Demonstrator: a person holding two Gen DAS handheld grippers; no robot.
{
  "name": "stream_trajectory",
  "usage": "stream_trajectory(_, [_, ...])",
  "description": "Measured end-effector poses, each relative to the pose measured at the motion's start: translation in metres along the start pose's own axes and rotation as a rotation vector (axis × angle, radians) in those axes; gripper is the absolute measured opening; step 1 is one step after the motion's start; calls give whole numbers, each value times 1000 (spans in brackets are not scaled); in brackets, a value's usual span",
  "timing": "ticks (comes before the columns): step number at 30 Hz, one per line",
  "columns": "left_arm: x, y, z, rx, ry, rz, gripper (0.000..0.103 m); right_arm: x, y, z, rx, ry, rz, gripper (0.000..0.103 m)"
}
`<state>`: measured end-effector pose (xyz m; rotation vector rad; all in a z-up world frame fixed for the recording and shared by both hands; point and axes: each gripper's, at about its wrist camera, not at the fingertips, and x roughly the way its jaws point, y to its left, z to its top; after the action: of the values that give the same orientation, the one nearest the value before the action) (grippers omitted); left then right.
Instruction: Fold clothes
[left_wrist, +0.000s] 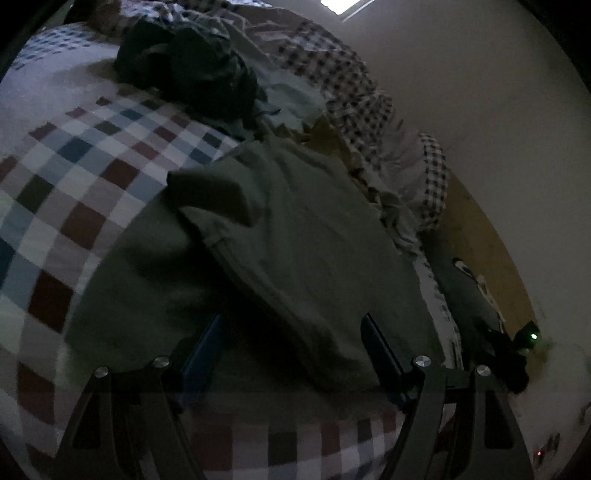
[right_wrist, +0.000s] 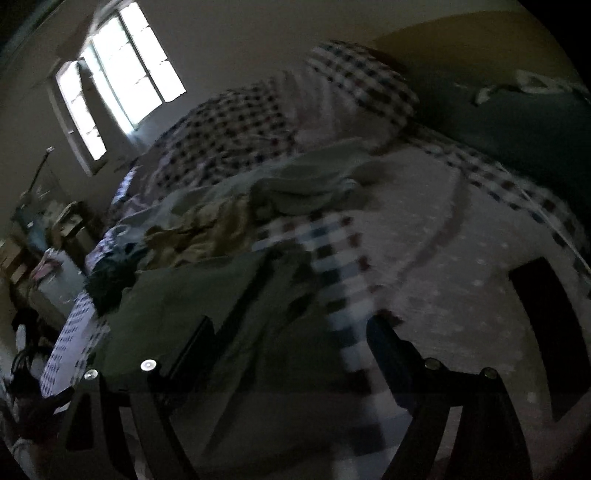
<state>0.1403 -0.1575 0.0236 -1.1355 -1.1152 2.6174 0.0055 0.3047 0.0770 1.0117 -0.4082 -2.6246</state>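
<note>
Left wrist view: olive garment (left_wrist: 295, 229) lies lengthwise away, toward pillows (left_wrist: 432, 177).

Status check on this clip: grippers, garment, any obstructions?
Left gripper open, right gripper open, nothing gripped. Green garment lies partly folded on checked bedspread. Dark clothes pile beyond, not blocking.

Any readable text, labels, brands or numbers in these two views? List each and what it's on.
None readable in either view.
Green garment: no print or tag visible.
Checked bedspread: pattern only.
Clutter by the window: too dark and blurred to read.
</note>
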Motion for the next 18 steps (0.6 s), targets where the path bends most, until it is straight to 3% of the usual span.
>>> stream_trajectory(1, [4, 1, 1, -12, -2, 6, 62, 2, 5, -1, -13, 4, 7, 88])
stream_trajectory(2, [6, 2, 1, -21, -6, 24, 46, 4, 8, -1, -20, 9, 9, 88])
stream_trajectory(3, [7, 4, 3, -26, -19, 61, 15, 5, 9, -2, -24, 11, 9, 88])
stream_trajectory(4, [5, 6, 4, -35, -49, 113, 2, 6, 10, -3, -26, 11, 7, 88])
stream_trajectory(7, [-7, 16, 6, -92, -97, 122, 3, 8, 10, -4, -34, 14, -3, 88])
stream_trajectory(11, [-6, 23, 4, -114, -63, 149, 7, 13, 4, -3, -16, 22, -19, 88])
stream_trajectory(13, [-14, 24, 2, -112, -75, 161, 17, 14, 3, -2, -4, 23, -14, 88])
stream_trajectory(15, [-29, 30, 0, -134, -117, 167, 54, 17, 4, -4, -9, 30, -16, 88])
stream_trajectory(18, [-54, 42, -3, -187, -201, 174, 65, 22, 3, -10, -14, 62, -8, 88])
